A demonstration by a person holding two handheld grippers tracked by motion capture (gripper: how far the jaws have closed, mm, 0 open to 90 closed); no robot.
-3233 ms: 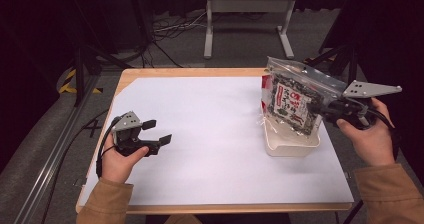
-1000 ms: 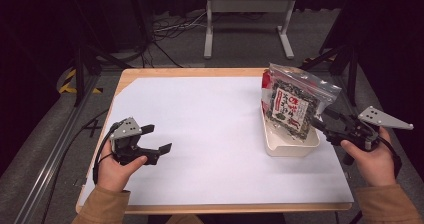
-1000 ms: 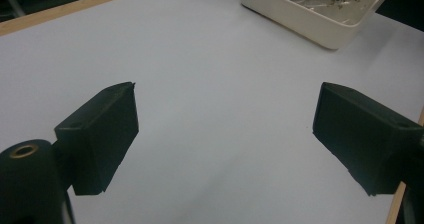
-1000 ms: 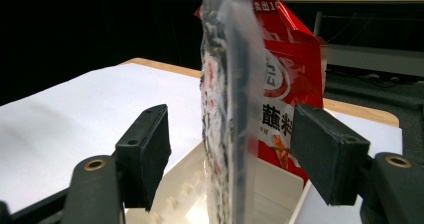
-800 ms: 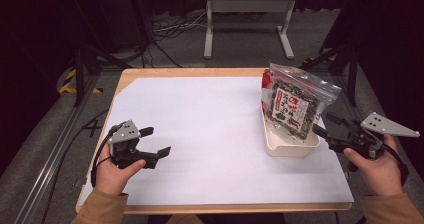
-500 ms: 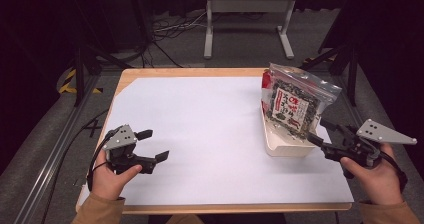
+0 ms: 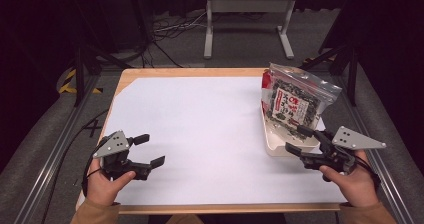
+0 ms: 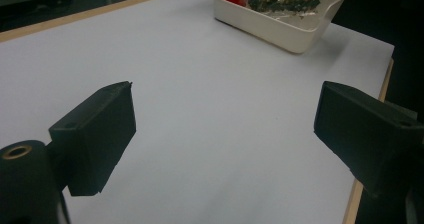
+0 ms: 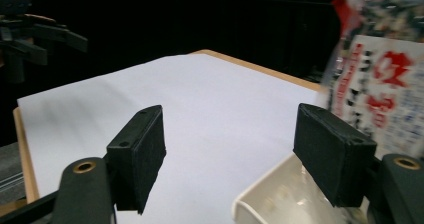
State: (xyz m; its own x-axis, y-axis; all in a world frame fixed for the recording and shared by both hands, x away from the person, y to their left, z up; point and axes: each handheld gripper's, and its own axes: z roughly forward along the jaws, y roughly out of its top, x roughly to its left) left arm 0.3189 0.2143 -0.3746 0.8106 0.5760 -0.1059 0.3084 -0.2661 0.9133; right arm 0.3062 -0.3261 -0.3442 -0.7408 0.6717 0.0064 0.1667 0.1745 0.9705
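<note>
Bag (image 7: 295, 104) upright in tray (image 7: 270, 143), apparently placed; right gripper (image 7: 300, 140) apart, empty, beside tray; left gripper (image 7: 149, 150) apart, empty, over table (image 7: 200, 124). Little left.

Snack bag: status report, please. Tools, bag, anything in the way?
Right tool open, jaws just widened, nothing between them. Left tool open, empty. Bag standing in the tray, ungripped. Nothing in the way.

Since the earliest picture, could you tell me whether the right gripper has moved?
Yes: the right gripper has come away from the snack bag, toward the table's near edge, past the white tray.
</note>
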